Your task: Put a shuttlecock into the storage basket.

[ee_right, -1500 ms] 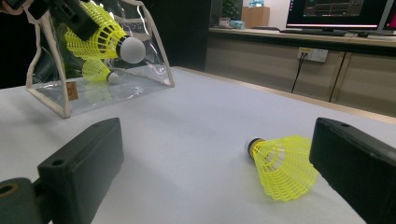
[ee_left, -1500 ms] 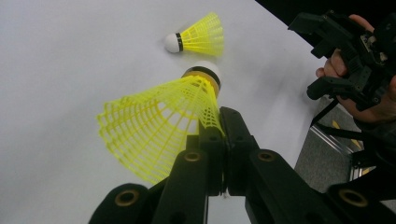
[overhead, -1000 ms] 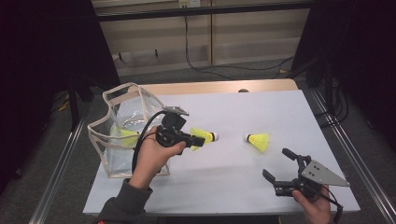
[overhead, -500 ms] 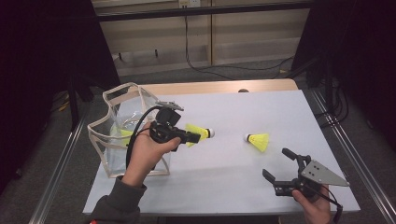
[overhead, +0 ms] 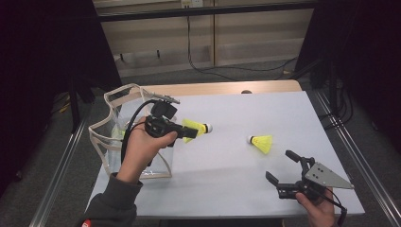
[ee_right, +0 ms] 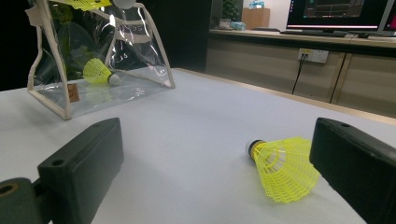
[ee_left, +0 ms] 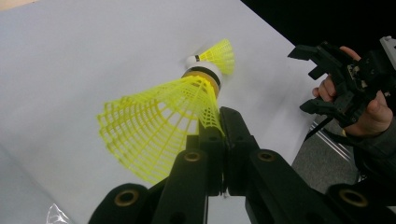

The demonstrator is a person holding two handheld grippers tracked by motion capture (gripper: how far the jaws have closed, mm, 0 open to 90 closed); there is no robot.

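left tool (overhead: 189, 133) pinching skirt edge of a yellow shuttlecock (overhead: 196, 129), lifted off the white tabletop (overhead: 227, 165) just beside the clear bag (overhead: 116, 137), cork end pointing toward table centre. right tool (overhead: 283, 170) spread wide, nothing between its jaws, low near the front right corner. second shuttlecock (overhead: 261, 143) lying on its side between the two tools, well apart from the bag. nothing between held shuttlecock and bag mouth but the left hand (overhead: 142, 149) and cable. left gripper view: mesh skirt (ee_left: 159, 121) clamped at its rim, second shuttlecock behind it, right tool farther off. right gripper view: third shuttlecock (ee_right: 97, 71) inside the bag, monitors and wall socket (ee_right: 314, 55) behind.
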